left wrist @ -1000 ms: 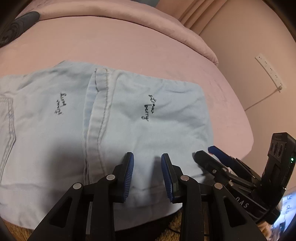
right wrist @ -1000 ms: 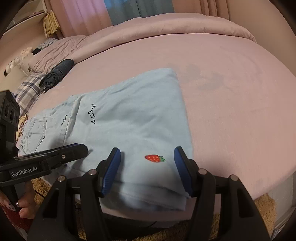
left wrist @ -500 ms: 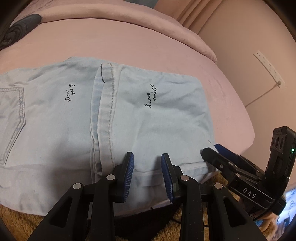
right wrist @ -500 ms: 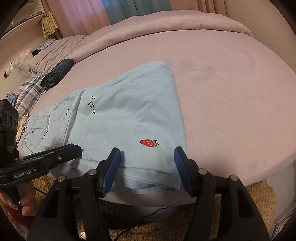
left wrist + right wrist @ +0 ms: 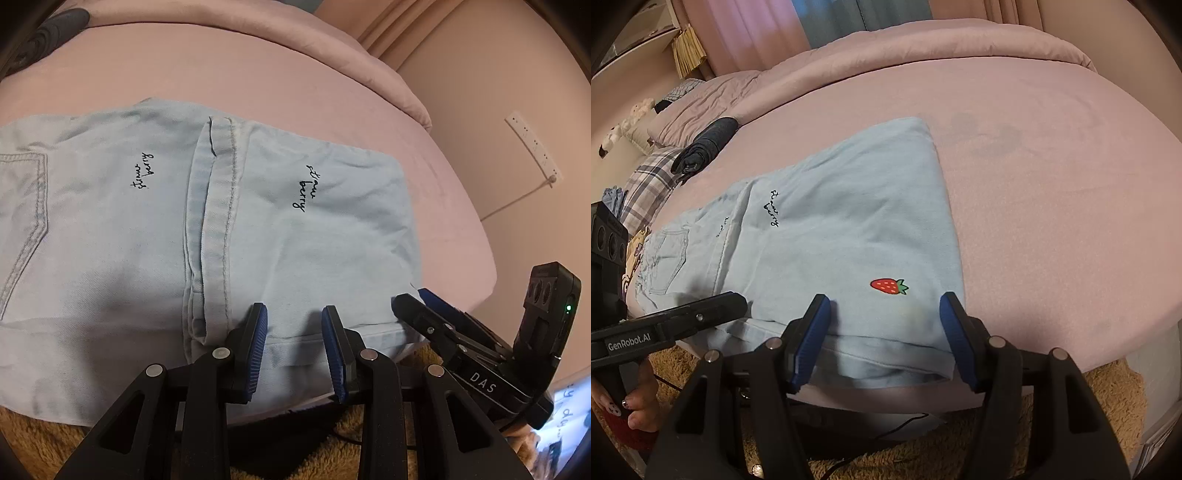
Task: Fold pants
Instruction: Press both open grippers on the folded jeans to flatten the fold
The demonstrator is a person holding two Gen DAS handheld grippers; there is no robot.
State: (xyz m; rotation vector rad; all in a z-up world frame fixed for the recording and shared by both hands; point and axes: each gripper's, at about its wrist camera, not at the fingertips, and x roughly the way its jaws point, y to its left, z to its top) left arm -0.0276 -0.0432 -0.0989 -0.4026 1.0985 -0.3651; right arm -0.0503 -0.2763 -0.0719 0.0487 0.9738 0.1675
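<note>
Light blue pants (image 5: 258,229) lie flat on the pink bed, the legs folded over so the hem band (image 5: 218,206) crosses the upper part. They also show in the right wrist view (image 5: 849,229), with a red strawberry patch (image 5: 888,286) near the front edge. My left gripper (image 5: 293,328) is open and empty, just above the pants' near edge. My right gripper (image 5: 884,314) is open wider and empty, its fingers straddling the near right corner of the pants. Each gripper shows in the other's view: the right one (image 5: 417,302), the left one (image 5: 738,301).
The pink bed (image 5: 1052,184) spreads far and right of the pants. A dark rolled garment (image 5: 705,147) and a plaid pillow (image 5: 650,181) lie at the far left. Tan shaggy carpet (image 5: 1108,398) lies below the bed edge. A white power strip (image 5: 532,147) hangs on the wall.
Both grippers have drawn back toward the near edge of the bed, open and empty throughout. The pants lie the same.
</note>
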